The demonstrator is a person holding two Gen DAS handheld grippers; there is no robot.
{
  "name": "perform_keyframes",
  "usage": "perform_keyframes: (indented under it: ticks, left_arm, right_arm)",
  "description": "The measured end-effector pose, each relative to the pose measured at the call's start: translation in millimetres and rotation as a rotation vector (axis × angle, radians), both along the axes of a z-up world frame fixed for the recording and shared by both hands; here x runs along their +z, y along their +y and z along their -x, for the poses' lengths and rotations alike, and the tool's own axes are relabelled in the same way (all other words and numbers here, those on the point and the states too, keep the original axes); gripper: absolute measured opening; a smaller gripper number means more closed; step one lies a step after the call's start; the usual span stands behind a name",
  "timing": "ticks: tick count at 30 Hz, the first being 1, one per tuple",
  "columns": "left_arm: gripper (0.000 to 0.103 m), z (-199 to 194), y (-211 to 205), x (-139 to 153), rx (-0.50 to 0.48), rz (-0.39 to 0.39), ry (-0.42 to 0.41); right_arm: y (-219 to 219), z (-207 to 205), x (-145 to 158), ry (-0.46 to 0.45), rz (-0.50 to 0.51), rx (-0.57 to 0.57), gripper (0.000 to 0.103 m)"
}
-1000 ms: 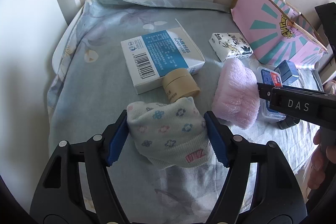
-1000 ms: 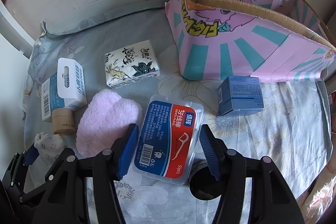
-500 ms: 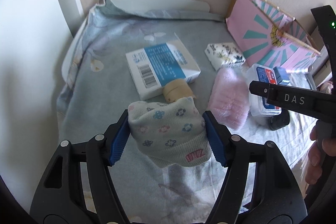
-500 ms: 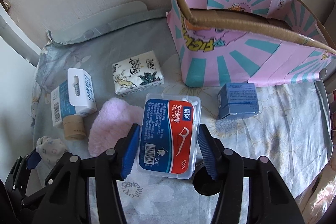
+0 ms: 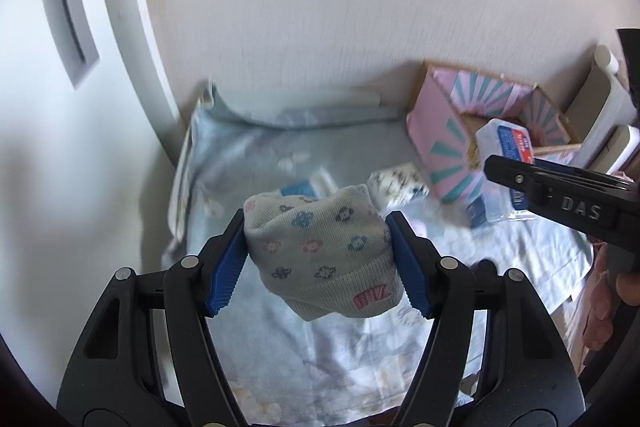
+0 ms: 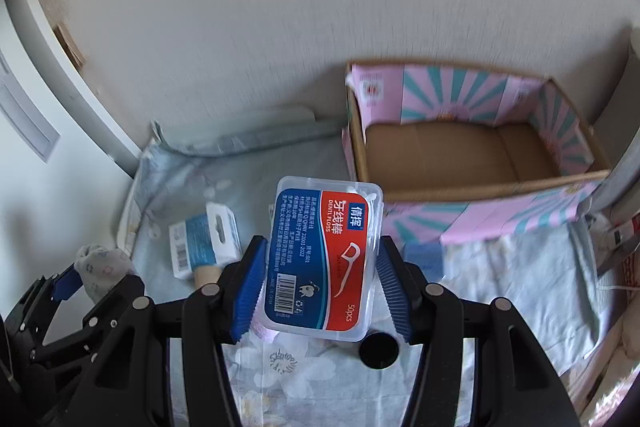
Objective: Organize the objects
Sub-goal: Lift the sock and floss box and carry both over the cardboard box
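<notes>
My left gripper [image 5: 318,263] is shut on a small knitted hat [image 5: 320,255] with a flower pattern and holds it high above the bed. My right gripper [image 6: 320,277] is shut on a clear dental floss box [image 6: 324,259] with a red and blue label, lifted above the bed, in front of the open pink and teal cardboard box [image 6: 472,163]. The floss box [image 5: 506,163] and right gripper also show at the right of the left wrist view, near the cardboard box [image 5: 452,135]. The hat [image 6: 102,263] shows at lower left in the right wrist view.
On the floral blue sheet [image 6: 500,287] lie a white and blue carton [image 6: 204,243], a tan roll [image 6: 206,275], a small blue box [image 6: 424,255], a black round lid [image 6: 380,347] and a patterned tissue pack [image 5: 398,183]. A wall stands behind.
Both grippers have risen well above the bed with their loads. The floss box has left the sheet and moved toward the cardboard box, whose bare inside now shows.
</notes>
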State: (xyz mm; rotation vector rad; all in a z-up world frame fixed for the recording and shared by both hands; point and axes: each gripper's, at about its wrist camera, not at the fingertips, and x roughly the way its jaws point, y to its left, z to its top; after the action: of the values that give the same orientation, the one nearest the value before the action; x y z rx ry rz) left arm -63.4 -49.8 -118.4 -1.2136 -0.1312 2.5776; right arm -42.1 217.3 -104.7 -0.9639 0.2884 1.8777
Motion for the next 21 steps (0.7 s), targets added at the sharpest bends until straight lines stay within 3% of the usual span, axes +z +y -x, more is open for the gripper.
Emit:
perform_keyframes:
  ticks: [13, 21]
  left_arm:
    - [0.065, 3.2, 58.5, 90.6, 0.008, -0.028, 0.122]
    - [0.065, -0.2, 123.9, 113.7, -0.053, -0.052, 0.151]
  right_arm:
    - [-10.5, -46.2, 102.3, 0.040, -0.141, 0.024, 0.051]
    - [-5.4, -94.7, 132.2, 0.046, -0.187, -0.015, 0.051]
